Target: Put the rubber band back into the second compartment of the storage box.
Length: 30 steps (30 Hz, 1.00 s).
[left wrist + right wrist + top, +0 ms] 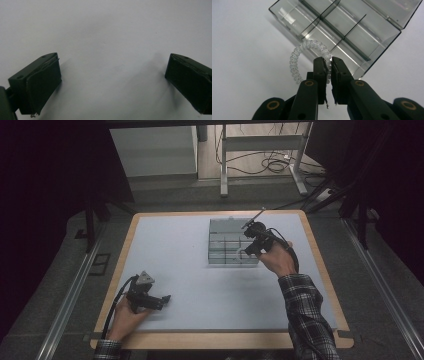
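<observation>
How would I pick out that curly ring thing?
Find the clear divided box on the pale table. At its near edge, the right gripper pinches a clear spiral hair tie, a springy coil unlike the box's flat walls.

No text, labels, brand marks or nos. for you to read anywhere: the clear box, coil hair tie, table and both grippers' black jaws are all plain, unmarked.
</observation>
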### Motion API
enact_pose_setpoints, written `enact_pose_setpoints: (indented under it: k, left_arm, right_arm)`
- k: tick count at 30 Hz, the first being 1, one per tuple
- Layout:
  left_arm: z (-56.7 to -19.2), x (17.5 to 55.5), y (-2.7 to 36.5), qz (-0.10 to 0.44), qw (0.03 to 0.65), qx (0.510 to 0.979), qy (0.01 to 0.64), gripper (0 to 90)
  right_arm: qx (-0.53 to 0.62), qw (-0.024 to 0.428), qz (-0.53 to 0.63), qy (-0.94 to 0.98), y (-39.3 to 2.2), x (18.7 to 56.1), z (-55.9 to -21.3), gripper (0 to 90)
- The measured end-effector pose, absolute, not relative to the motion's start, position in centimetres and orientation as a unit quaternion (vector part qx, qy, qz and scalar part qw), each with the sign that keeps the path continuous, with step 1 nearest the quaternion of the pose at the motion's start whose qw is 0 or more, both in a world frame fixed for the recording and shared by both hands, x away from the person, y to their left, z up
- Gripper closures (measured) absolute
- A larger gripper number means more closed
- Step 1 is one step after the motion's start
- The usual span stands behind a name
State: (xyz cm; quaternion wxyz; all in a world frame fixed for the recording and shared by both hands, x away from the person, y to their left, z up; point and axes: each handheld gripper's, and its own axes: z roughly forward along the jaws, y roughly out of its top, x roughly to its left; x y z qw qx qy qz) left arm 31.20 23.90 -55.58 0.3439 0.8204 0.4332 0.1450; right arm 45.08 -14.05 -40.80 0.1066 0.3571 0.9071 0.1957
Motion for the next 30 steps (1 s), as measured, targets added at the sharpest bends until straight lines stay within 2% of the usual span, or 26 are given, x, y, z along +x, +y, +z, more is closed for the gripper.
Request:
enact_pose_setpoints:
  k: [30]
  left_arm:
    - [-55.6, 31.2, 23.9, 0.145, 0.344, 0.821, 0.433, 0.3]
  right_arm:
    - [0.375, 0.173, 0.296, 0.861, -13.5, 46.9, -42.6, 81.4]
